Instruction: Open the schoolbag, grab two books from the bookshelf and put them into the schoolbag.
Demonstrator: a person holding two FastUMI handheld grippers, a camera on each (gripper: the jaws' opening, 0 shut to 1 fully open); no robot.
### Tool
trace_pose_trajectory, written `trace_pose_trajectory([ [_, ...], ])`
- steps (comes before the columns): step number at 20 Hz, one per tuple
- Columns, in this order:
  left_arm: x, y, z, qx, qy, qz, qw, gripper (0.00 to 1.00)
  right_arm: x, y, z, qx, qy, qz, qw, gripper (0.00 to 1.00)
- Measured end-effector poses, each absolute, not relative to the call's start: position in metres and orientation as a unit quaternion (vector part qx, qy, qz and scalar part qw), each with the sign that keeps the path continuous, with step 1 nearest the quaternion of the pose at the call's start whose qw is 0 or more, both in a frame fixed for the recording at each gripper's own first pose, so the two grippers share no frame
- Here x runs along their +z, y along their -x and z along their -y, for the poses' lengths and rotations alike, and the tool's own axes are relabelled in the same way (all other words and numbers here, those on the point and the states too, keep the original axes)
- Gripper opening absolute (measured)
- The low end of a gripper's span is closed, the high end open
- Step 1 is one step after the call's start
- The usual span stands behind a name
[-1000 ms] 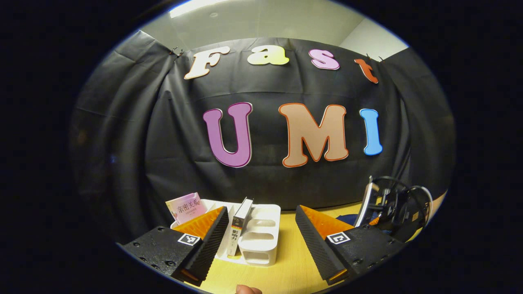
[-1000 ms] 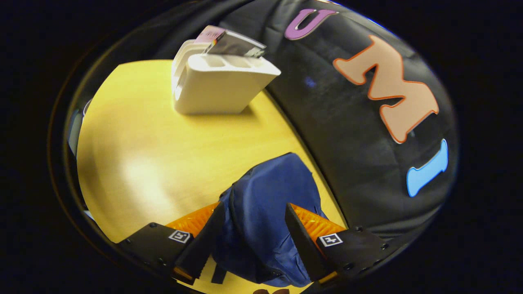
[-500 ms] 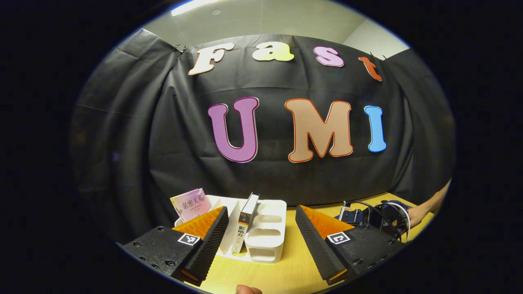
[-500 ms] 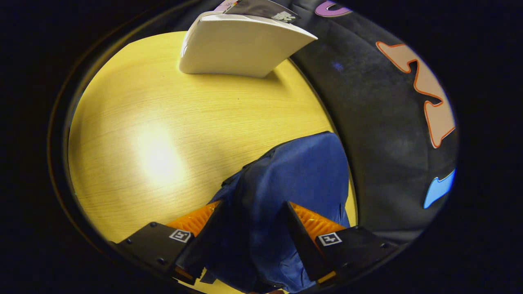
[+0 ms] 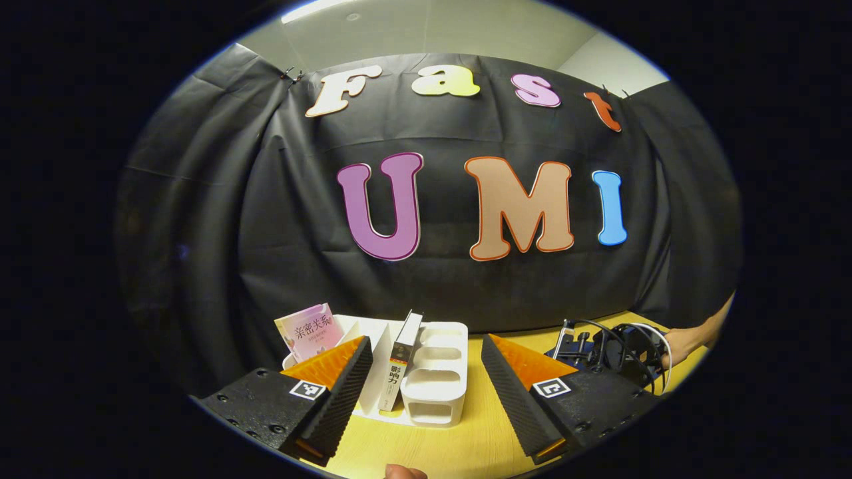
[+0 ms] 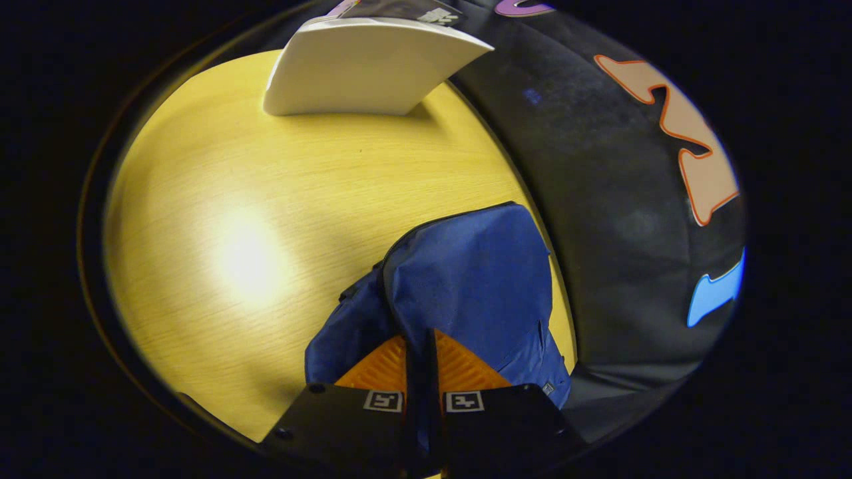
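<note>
The right hand-held gripper (image 6: 421,372) pinches blue schoolbag (image 6: 466,266) fabric at 6 o'clock, the bag stretching toward 12; the left hand-held gripper (image 5: 426,392) gapes, bookshelf (image 5: 432,372) books dead ahead.

We see a pale yellow wood-grain tabletop (image 6: 279,199). On it, toward twelve o'clock in the right gripper view, stands a white bookshelf (image 6: 363,70) with books in its slots. Toward five o'clock a blue schoolbag (image 6: 466,279) lies against the black cloth wall.
</note>
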State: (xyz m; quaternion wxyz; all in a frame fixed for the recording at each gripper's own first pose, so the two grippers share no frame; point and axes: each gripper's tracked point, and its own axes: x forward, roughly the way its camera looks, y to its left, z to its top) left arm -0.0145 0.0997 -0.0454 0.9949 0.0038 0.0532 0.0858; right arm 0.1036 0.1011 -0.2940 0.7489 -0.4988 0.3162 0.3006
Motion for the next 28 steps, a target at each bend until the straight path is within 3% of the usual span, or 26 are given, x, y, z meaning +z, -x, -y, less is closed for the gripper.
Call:
trace_pose_trajectory([
  [3, -0.049, 0.013, -0.109, 0.088, 0.000, -0.055, 0.995, 1.00, -0.281, -0.103, -0.098, 0.293, 0.427, -0.350, 0.781, 0.04],
  [5, -0.054, 0.011, -0.115, 0.092, 0.008, -0.060, 0.994, 0.96, -0.269, -0.106, -0.096, 0.286, 0.365, -0.363, 0.808, 0.01],
  [6, -0.056, 0.009, -0.118, 0.094, 0.010, -0.063, 0.994, 0.99, -0.257, -0.109, -0.094, 0.281, 0.341, -0.359, 0.822, 0.06],
  [10, -0.064, 0.002, -0.130, 0.099, 0.007, -0.069, 0.993, 0.96, -0.204, -0.123, -0.077, 0.249, 0.232, -0.335, 0.878, 0.04],
  [11, -0.065, -0.001, -0.132, 0.099, 0.006, -0.072, 0.993, 1.00, -0.190, -0.127, -0.067, 0.237, 0.196, -0.331, 0.892, 0.04],
  [16, -0.074, -0.011, -0.134, 0.093, 0.007, -0.079, 0.992, 0.96, -0.149, -0.141, -0.018, 0.173, 0.052, -0.313, 0.932, 0.01],
  [20, -0.083, -0.023, -0.136, 0.090, 0.005, -0.089, 0.992, 0.96, -0.139, -0.145, 0.012, 0.108, -0.122, -0.304, 0.939, 0.01],
  [23, -0.102, -0.038, -0.138, 0.085, 0.003, -0.122, 0.989, 0.96, -0.140, -0.144, 0.031, 0.064, -0.268, -0.288, 0.917, 0.03],
  [28, -0.145, -0.083, -0.159, 0.096, -0.021, -0.189, 0.977, 0.97, -0.144, -0.142, 0.036, 0.048, -0.283, -0.275, 0.918, 0.04],
])
